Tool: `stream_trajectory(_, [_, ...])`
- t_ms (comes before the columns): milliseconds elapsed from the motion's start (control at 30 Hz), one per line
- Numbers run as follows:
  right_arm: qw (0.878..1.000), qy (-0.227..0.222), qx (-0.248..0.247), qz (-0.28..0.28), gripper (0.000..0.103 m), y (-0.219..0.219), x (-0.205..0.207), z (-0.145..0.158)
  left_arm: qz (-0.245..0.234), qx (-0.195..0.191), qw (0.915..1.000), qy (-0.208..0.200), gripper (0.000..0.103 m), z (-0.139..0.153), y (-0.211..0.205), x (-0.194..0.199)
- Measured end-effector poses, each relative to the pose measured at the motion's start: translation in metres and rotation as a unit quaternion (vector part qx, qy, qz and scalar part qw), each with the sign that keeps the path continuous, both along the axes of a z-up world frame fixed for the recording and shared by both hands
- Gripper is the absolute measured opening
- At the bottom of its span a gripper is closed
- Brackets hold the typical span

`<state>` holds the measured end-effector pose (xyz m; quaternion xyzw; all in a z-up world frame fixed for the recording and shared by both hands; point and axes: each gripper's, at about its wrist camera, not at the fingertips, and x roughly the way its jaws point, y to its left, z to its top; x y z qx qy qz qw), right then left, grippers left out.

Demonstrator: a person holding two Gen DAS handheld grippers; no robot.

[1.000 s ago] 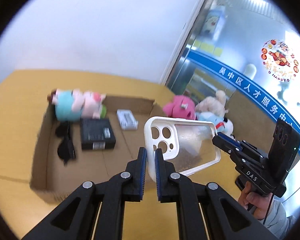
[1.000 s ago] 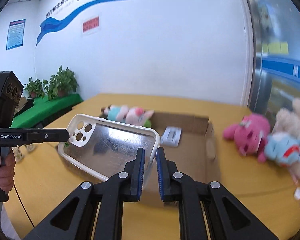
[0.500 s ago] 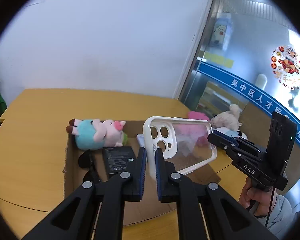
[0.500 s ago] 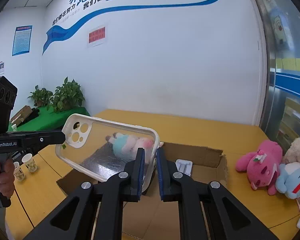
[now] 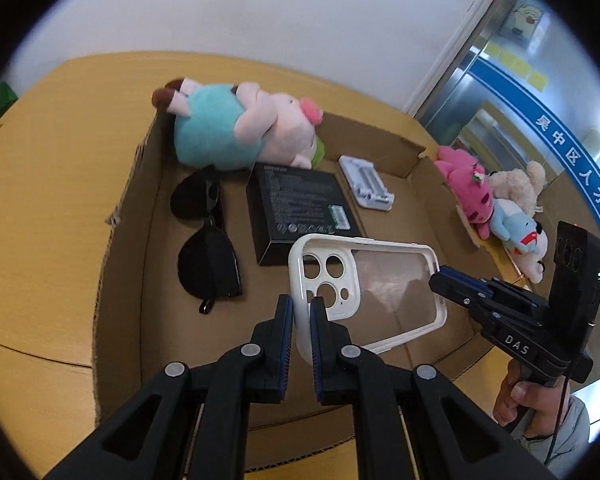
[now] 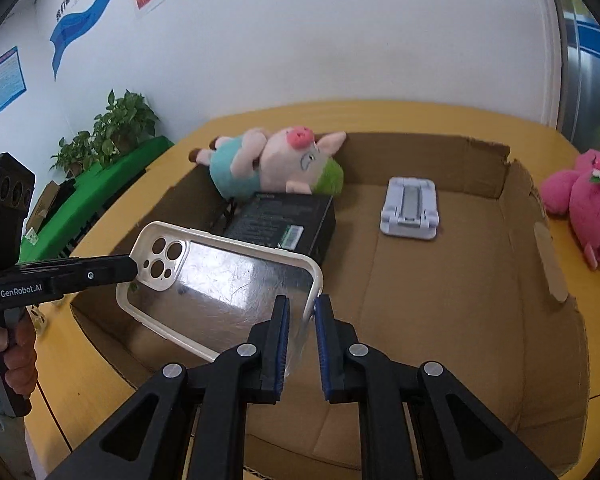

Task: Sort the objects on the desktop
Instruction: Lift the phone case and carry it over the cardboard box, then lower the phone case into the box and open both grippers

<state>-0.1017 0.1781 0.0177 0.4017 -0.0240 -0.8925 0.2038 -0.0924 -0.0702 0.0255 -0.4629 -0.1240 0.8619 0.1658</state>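
office lobby: wall slogan, notice posters, glass door w/ signage.

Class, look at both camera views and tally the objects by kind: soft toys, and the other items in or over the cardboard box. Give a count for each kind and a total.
Soft toys: 4 (pig, pink, beige, blue-and-white)
Sunglasses: 1
Black box: 1
White stand: 1
Phone case, held by left gripper and right gripper: 1
Total: 8

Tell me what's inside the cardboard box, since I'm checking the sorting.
Inside the cardboard box: a pig plush, sunglasses, a black box and a white stand. The held phone case partly covers the floor.
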Motion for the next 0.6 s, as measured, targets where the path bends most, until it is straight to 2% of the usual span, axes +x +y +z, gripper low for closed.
stream_trajectory(133, [0.998,-0.053,0.016,0.006,0.014,0.0,-0.014,-0.02,0.003,-0.03,0.9981,-0.053,0.007,-0.027,0.012,-0.009])
stream_trajectory(300, [0.991,-0.127,0.029,0.003,0.014,-0.003,-0.028,-0.053,0.004,-0.073,0.993,-0.093,0.007,-0.046,0.021,-0.01])
stream_trajectory(433, [0.99,-0.139,0.035,0.009,0.014,-0.008,-0.027,-0.055,0.01,-0.09,0.99,-0.108,0.008,-0.054,0.021,-0.007])
stream_trajectory(600, [0.99,-0.135,0.04,0.013,0.016,-0.011,-0.023,-0.051,0.021,-0.088,0.9915,-0.094,0.01,-0.047,0.019,0.0])
